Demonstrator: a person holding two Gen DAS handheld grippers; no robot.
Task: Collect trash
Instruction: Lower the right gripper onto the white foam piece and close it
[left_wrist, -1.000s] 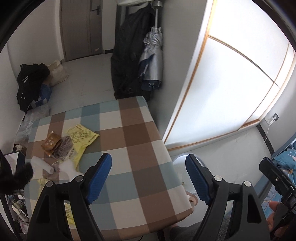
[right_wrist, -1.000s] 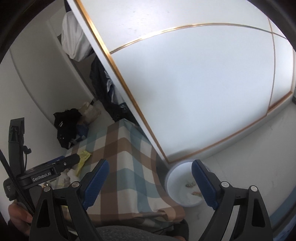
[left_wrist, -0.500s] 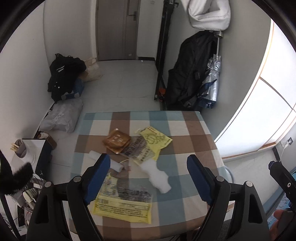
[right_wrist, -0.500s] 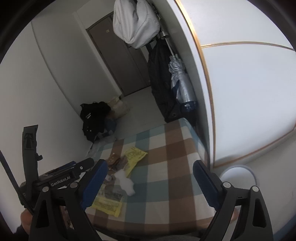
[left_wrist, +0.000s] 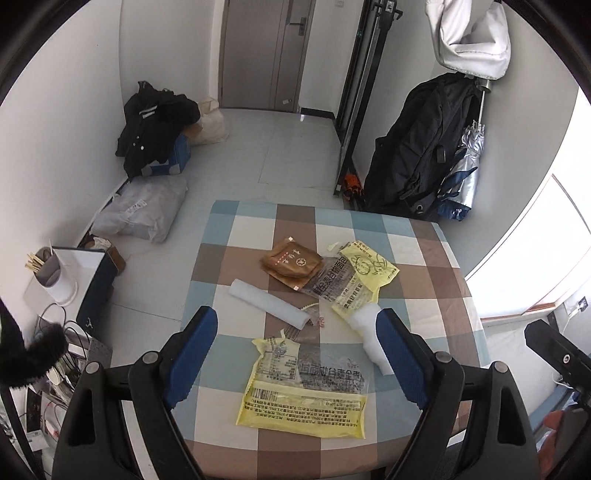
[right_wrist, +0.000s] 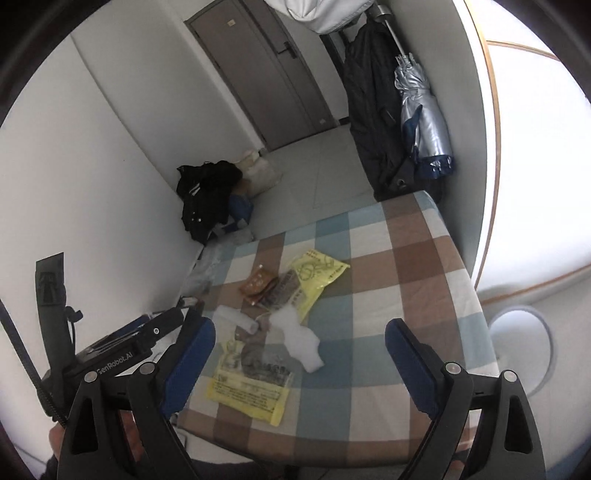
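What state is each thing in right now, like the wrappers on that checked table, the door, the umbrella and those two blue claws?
left gripper: open, empty, above the table.
right gripper: open, empty.
big yellow wrapper: flat, torn open.
brown packet: flat, overlapping the clear wrapper.
white roll: lying on its side.
white foam piece: lying loose.
door: shut.
umbrella: folded, hanging.
white bin: on the floor beside the table.

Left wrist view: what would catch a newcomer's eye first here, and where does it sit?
The checkered tablecloth stands out, with litter at its middle: a brown snack packet, a yellow wrapper to its right, a white roll lying flat and a white foam piece. Nearest the camera lies a large yellow-and-clear bag, between the open left gripper fingers. In the right wrist view, a white bin stands on the floor past the table's right edge.
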